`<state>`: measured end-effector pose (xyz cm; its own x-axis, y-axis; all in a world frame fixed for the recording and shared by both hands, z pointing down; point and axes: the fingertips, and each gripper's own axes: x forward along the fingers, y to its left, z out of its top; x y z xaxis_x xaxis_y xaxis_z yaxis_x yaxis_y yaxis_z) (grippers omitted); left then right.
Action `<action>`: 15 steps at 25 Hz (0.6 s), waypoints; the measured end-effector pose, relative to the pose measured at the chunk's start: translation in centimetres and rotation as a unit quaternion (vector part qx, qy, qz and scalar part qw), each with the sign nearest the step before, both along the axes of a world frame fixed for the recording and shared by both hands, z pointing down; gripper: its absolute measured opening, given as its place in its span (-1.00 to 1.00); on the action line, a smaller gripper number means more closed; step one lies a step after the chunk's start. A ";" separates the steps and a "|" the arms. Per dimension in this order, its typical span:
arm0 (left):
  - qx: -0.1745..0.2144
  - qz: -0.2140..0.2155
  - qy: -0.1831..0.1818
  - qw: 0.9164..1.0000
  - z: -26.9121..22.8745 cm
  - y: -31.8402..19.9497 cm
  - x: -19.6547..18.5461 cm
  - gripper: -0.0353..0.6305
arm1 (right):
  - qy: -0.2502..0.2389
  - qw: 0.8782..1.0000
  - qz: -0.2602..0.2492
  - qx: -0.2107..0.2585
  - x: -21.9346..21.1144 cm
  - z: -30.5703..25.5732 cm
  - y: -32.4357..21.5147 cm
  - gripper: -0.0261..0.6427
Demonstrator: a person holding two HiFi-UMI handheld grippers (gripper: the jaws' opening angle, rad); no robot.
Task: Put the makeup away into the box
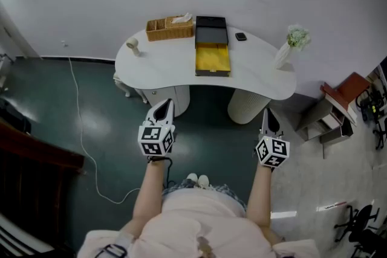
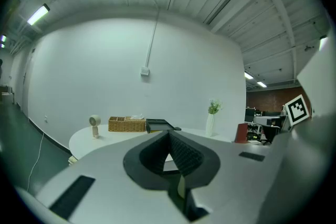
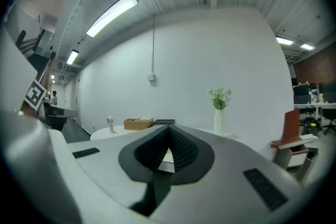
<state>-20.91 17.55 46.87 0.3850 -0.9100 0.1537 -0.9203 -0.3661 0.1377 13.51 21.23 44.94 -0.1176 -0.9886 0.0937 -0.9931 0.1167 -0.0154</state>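
Task stage: apparently not begun, nothing stowed.
- Left gripper (image 1: 163, 107): well short of box, jaws together, empty.
- Basket (image 1: 170, 28): woven wicker, rectangular, touching box's left side.
- Box (image 1: 211, 48): on white table (image 1: 157, 69); black, lid open, yellow lining.
- Small dark flat item (image 1: 240, 37): right of box, possibly makeup.
- Right gripper (image 1: 266, 115): likewise closed, empty.

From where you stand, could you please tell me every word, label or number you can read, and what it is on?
None: no readable words or numbers show in any view.
The left gripper and right gripper bear only black-and-white square markers, not letters.
Any print on the box or the basket is too small to tell.
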 end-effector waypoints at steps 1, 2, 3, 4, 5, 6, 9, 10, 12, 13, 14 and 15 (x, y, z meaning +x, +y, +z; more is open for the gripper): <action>0.000 0.000 0.000 1.000 0.0 0.0 0.0 -0.82 | -0.001 1.000 0.000 0.001 -0.1 -0.1 0.0 -0.88; -0.001 0.000 0.001 1.000 0.1 0.1 -0.1 -0.82 | -0.001 1.000 -0.001 0.002 -0.1 -0.1 0.1 -0.88; -0.001 -0.001 0.001 1.000 0.1 0.1 -0.1 -0.82 | -0.002 1.000 -0.001 0.002 -0.2 -0.2 0.1 -0.88; -0.002 -0.001 0.001 1.000 0.2 0.1 -0.2 -0.82 | -0.002 1.000 -0.001 0.003 -0.3 -0.2 0.1 -0.88; -0.003 -0.001 0.001 1.000 0.3 0.2 -0.2 -0.82 | 0.000 1.000 0.000 0.003 -0.3 -0.2 0.2 -0.88; -0.004 -0.001 0.001 1.000 0.4 0.2 -0.2 -0.82 | 0.003 1.000 0.000 0.002 -0.3 -0.2 0.2 -0.88; -0.005 0.003 0.002 1.000 0.6 0.3 0.0 -0.82 | 0.003 1.000 -0.007 -0.004 -0.5 0.1 0.3 -0.88; -0.006 0.007 0.004 1.000 0.7 0.3 0.2 -0.82 | 0.000 1.000 -0.008 -0.005 -0.5 0.2 0.3 -0.88; -0.006 0.017 0.012 1.000 0.9 0.2 0.5 -0.82 | -0.001 1.000 -0.008 -0.009 -0.5 0.5 0.3 -0.88; -0.006 0.022 0.018 1.000 1.0 0.2 0.7 -0.82 | -0.001 1.000 -0.008 -0.011 -0.5 0.6 0.3 -0.88; -0.005 0.025 0.024 0.999 1.0 0.2 0.8 -0.82 | -0.001 1.000 -0.008 -0.012 -0.5 0.6 0.3 -0.88; -0.004 0.026 0.029 0.999 1.1 0.2 0.8 -0.81 | -0.002 1.000 -0.008 -0.013 -0.5 0.7 0.4 -0.88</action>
<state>-20.10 17.72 47.96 0.4410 -0.8871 0.1366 -0.8901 -0.4127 0.1935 13.03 21.61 45.64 -0.1334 -0.9838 0.1197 -0.9910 0.1316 -0.0228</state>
